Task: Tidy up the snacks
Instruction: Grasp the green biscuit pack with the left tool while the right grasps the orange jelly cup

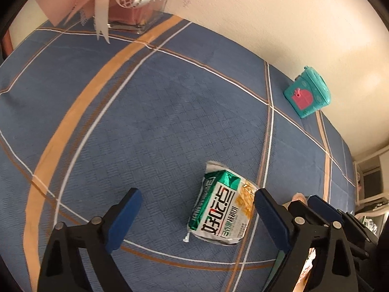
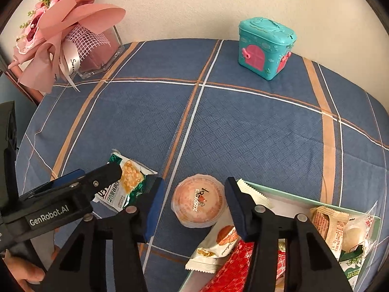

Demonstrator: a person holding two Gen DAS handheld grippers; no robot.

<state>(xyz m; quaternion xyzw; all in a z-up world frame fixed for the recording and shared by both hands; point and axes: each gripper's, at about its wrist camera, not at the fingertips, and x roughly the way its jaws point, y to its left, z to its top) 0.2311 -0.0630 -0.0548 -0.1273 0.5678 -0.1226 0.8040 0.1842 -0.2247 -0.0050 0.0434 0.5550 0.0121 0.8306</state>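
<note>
**Both my grippers hanging over snacks on the blue cloth**

Far left, a pink bouquet [image 2: 56,31] is leaning in a clear glass vase [image 2: 104,56] at the back corner of the blue checked tablecloth [image 2: 243,126].

My left gripper [image 1: 197,221] is tilting down with its jaws spread wide, and the green-and-white snack packet [image 1: 220,209] is lying flat on the cloth between them, closer to the right-hand pad; neither pad is pressing it. In the right wrist view that same gripper is covering part of the packet.

Further right, my right gripper [image 2: 193,209] is pointing down at the round pink-wrapped pastry [image 2: 198,200], which is sitting on the cloth just beside the tray [image 2: 304,198]. My jaws are standing partly spread with the pastry in the gap; whether the pads are touching its wrapper I cannot tell.

The tray, at the near right, is holding several wrapped snacks: a cream sachet [image 2: 214,248] hanging over its edge, a red packet [image 2: 233,267], and pale biscuit packs [image 2: 333,226].

At the back right, a teal toy box [image 2: 265,46] with a pink door is standing near the wall.
</note>
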